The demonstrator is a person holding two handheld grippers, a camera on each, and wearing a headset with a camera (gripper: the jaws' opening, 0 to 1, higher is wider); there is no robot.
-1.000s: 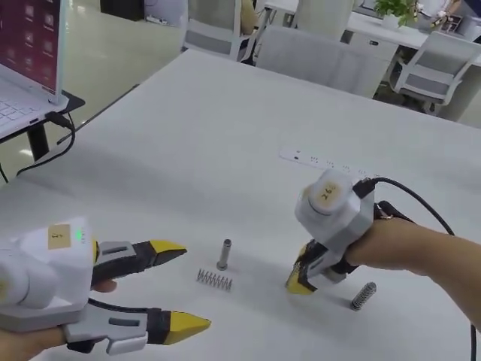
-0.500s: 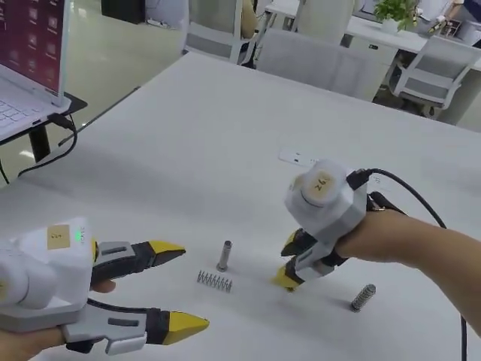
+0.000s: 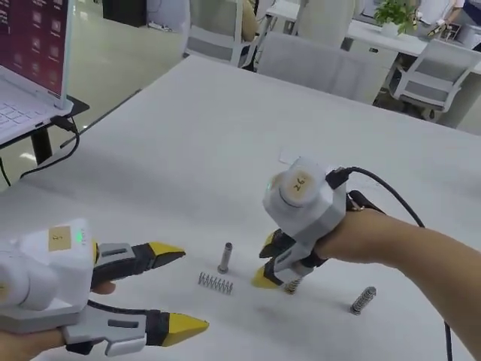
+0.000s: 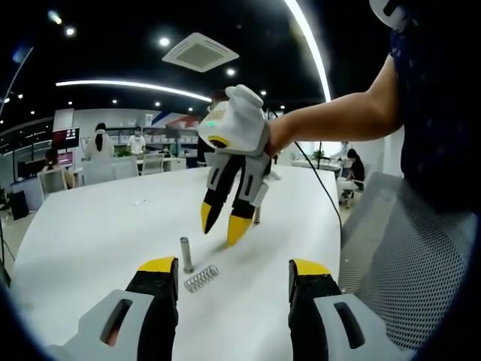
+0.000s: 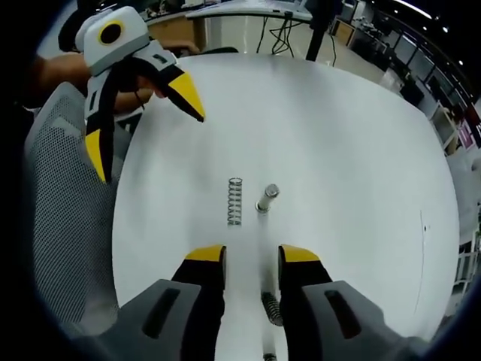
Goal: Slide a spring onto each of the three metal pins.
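Fingers of the left gripper are spread wide with nothing between them, low over the near edge of the tabletop, tips aimed toward the pin. Fingers of the right gripper are a narrow gap apart and hold nothing, tips angled down close to the surface.

The pin stands upright, long axis vertical, between the two grippers and close to the near edge. The loose spring lies flat just beside the pin's base on the person's side, its long axis roughly along the near edge. The second spring sits right by the right gripper's tips, leaning; cannot tell if a pin is inside it. The third spring is tilted, farther toward the right edge, near the forearm.

The tabletop is white and matte, bare across the middle and far side, with open room all round the pin. A black cable runs off the right gripper. A laptop sits off the left edge. Chairs stand beyond the far edge on a glossy floor.
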